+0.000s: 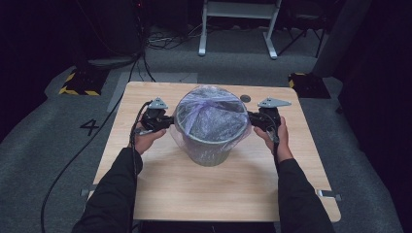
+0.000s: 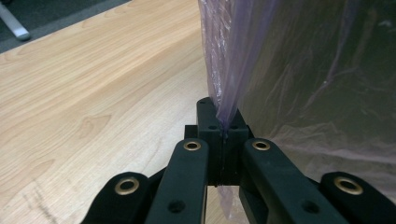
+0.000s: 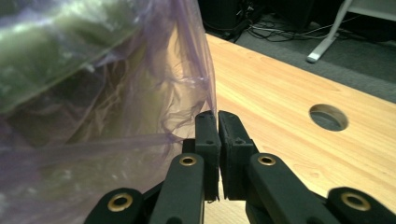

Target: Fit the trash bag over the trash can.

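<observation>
A round grey bin (image 1: 209, 148) stands mid-table, lined with a translucent purple plastic bag (image 1: 209, 104) that drapes over its rim. My left gripper (image 1: 171, 121) is at the bin's left side, level with the rim. In the left gripper view its jaws (image 2: 218, 122) are shut on a fold of the bag (image 2: 303, 70). My right gripper (image 1: 249, 118) is at the bin's right side. In the right gripper view its jaws (image 3: 217, 116) are closed together, with the edge of the bag (image 3: 116, 93) running down into them. The greenish bin wall (image 3: 56, 46) shows through the film.
The wooden table (image 1: 218, 189) has a round hole (image 1: 245, 98) behind the bin, which also shows as the hole (image 3: 328, 117) to the right of my right jaws. A white desk frame (image 1: 201, 46) and a yellow-black striped block (image 1: 77, 86) stand on the floor beyond.
</observation>
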`<state>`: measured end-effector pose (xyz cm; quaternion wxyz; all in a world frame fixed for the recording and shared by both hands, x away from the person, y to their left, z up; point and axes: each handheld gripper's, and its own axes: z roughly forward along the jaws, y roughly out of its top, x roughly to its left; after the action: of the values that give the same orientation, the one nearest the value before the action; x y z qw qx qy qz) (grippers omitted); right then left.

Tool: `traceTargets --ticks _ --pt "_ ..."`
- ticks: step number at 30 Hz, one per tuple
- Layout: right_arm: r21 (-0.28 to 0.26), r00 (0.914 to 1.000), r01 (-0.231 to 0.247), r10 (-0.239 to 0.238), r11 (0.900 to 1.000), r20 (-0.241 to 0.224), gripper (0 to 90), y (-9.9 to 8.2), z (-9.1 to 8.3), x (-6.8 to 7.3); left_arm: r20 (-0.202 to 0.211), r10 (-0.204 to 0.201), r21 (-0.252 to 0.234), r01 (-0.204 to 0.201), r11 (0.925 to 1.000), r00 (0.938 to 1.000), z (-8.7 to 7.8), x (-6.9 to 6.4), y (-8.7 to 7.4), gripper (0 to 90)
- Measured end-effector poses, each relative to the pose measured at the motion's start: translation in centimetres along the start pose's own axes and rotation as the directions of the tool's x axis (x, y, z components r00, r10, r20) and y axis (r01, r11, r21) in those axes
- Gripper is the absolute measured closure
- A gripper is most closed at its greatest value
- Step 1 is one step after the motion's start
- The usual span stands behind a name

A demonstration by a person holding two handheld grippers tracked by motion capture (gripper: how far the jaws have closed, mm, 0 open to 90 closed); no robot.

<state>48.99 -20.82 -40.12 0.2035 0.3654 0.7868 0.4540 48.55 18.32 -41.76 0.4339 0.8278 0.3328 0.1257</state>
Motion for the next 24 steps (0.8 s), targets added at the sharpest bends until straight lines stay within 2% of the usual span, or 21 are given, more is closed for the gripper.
traceTargets --ticks 4,7,13,18,24 --pt "0.011 1.0000 0.001 -0.001 0.9999 -0.007 88.0 -0.1 0.4 0.1 0.000 0.012 0.020 -0.012 0.9997 0.9999 0.6 -0.2 0.3 89.5" --pt "0.030 1.0000 -0.004 0.004 0.9996 0.000 88.0 -0.1 1.0 -0.1 -0.018 0.018 0.036 -0.018 0.9992 0.9997 1.2 0.0 0.4 89.3" --pt "0.062 0.9996 -0.018 0.017 0.9979 0.021 88.0 0.2 1.8 -0.6 -0.016 -0.006 0.077 0.007 0.9970 0.9998 2.2 0.3 0.2 87.3" --pt "0.125 0.9993 -0.033 0.035 0.9916 -0.012 88.0 -0.6 2.6 -0.7 -0.007 -0.022 0.103 0.023 0.9945 0.9997 2.5 0.6 -0.4 86.7" --pt "0.142 0.9988 -0.035 0.040 0.9892 -0.029 87.9 -1.6 2.5 -0.7 -0.006 -0.020 0.126 0.020 0.9918 0.9998 2.4 0.7 -1.2 85.2"
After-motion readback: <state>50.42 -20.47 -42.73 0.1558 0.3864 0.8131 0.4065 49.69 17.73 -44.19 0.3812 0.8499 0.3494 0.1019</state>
